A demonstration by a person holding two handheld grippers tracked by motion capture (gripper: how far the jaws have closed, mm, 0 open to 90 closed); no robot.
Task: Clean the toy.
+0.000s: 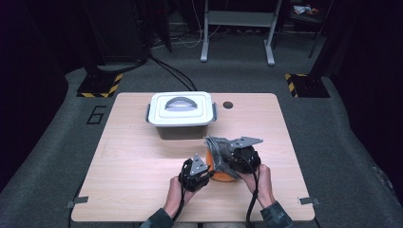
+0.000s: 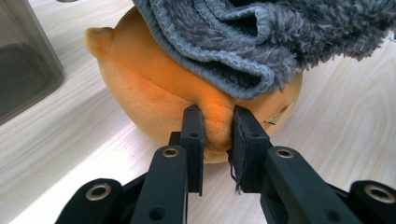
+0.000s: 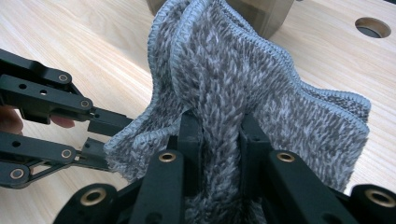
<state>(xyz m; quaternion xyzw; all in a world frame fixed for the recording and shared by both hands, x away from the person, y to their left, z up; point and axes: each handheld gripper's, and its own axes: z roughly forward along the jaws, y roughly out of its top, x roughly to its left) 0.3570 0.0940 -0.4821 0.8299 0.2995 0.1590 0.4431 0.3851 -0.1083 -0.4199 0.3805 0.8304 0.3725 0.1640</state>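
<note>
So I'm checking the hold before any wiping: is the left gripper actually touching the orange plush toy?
Touching. In the left gripper view the left gripper pinches a fold of the orange plush toy between its jaws.

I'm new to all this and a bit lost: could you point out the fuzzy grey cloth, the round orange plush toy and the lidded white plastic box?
Fuzzy grey cloth (image 3: pixel 243 79): right gripper view, middle fold.
Round orange plush toy (image 2: pixel 154 88): left gripper view, bare side.
Lidded white plastic box (image 1: pixel 180 110): high view, lid.

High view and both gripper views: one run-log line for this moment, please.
left gripper: shut on orange plush toy | right gripper: shut on grey cloth, draped over toy | lidded box: behind, untouched
</note>
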